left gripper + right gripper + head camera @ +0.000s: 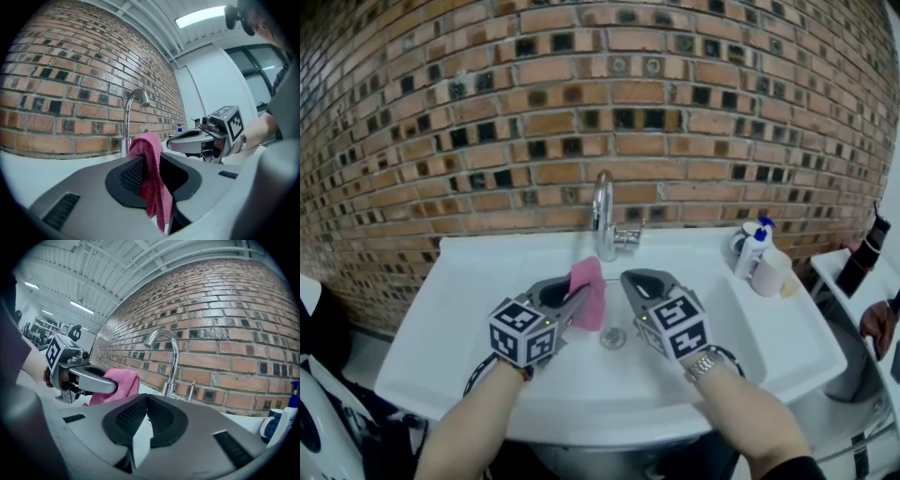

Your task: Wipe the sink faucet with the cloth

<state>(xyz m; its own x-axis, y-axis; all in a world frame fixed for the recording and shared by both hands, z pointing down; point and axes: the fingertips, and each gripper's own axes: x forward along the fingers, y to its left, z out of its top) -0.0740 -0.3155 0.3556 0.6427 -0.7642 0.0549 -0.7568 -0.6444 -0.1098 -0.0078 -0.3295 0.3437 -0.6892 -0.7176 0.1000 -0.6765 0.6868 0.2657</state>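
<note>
Our left tool [574, 298] pinches the pink cloth [592, 292] just in front of the faucet [602, 214]; our right tool [630, 279] sits near it too, jaws closed, empty.

At the frame's centre you see a glossy metal faucet [602, 211] over a smooth white sink [469, 309]. The pink cloth [590, 291] looks soft and fuzzy; the brick wall [441, 112] above is rough and matt.

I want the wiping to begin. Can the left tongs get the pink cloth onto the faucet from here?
Probably yes. The left tongs grip the cloth just in front of the faucet, nothing stands between, and the right tongs sit aside.
</note>
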